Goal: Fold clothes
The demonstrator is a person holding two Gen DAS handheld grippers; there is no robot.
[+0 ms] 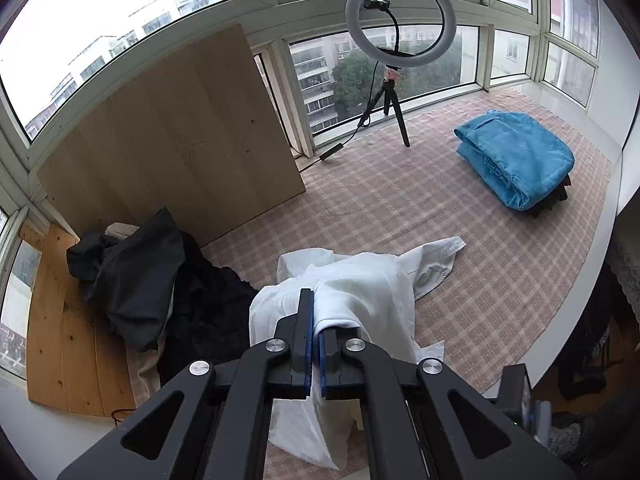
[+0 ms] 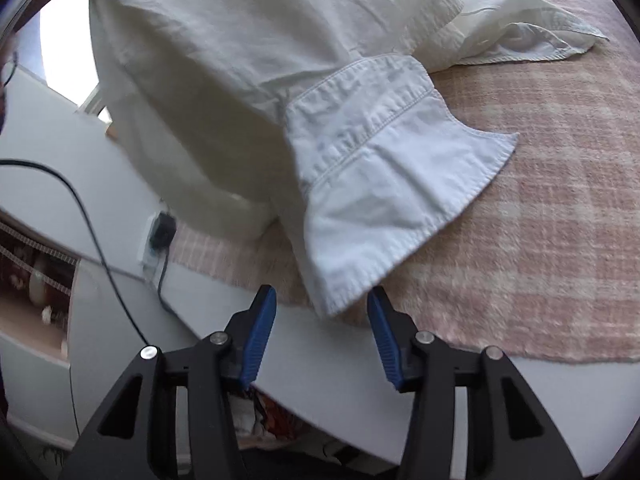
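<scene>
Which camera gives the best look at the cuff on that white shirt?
The right wrist view. The cuff fills the middle of the frame, stitching sharp, hanging just beyond the open right gripper. The left wrist view shows the white shirt bunched and clamped in the left gripper, with no cuff clearly made out.

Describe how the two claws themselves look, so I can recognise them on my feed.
Both match: the left claw and right claw have matte black angular linkage arms with triangular cut-outs, round silver pivot bolts, and blue ribbed finger pads. No cables or sleeves show.
</scene>
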